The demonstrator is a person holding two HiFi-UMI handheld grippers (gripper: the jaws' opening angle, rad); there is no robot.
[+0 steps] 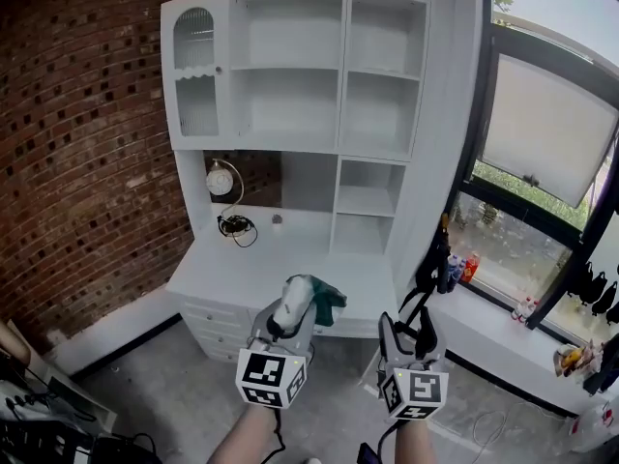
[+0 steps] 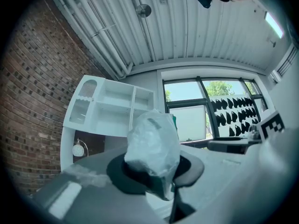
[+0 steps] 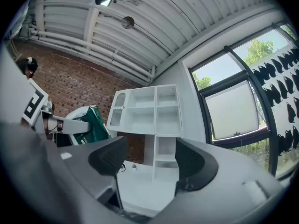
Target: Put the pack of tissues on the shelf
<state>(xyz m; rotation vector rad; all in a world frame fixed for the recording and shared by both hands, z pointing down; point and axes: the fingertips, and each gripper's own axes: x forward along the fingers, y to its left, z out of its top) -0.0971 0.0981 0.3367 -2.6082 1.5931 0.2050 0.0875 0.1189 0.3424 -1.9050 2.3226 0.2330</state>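
The pack of tissues (image 1: 302, 304), white and green in clear wrap, is clamped in my left gripper (image 1: 290, 319) and sticks out ahead of its jaws. The left gripper view shows the crinkled wrap of the pack (image 2: 153, 146) squeezed between the dark pads. My right gripper (image 1: 412, 336) is held beside it, jaws wide apart with nothing between them (image 3: 152, 160). Ahead stands the white shelf unit (image 1: 300, 95) with several bare compartments above a desk top (image 1: 251, 269). From the right gripper view the pack (image 3: 93, 122) shows at the left.
A round lamp (image 1: 221, 179) and a coiled black cable (image 1: 237, 226) sit at the back left of the desk. A brick wall (image 1: 77, 153) lies to the left, a window with a sill holding small bottles (image 1: 455, 269) to the right. Drawers (image 1: 218, 327) sit under the desk.
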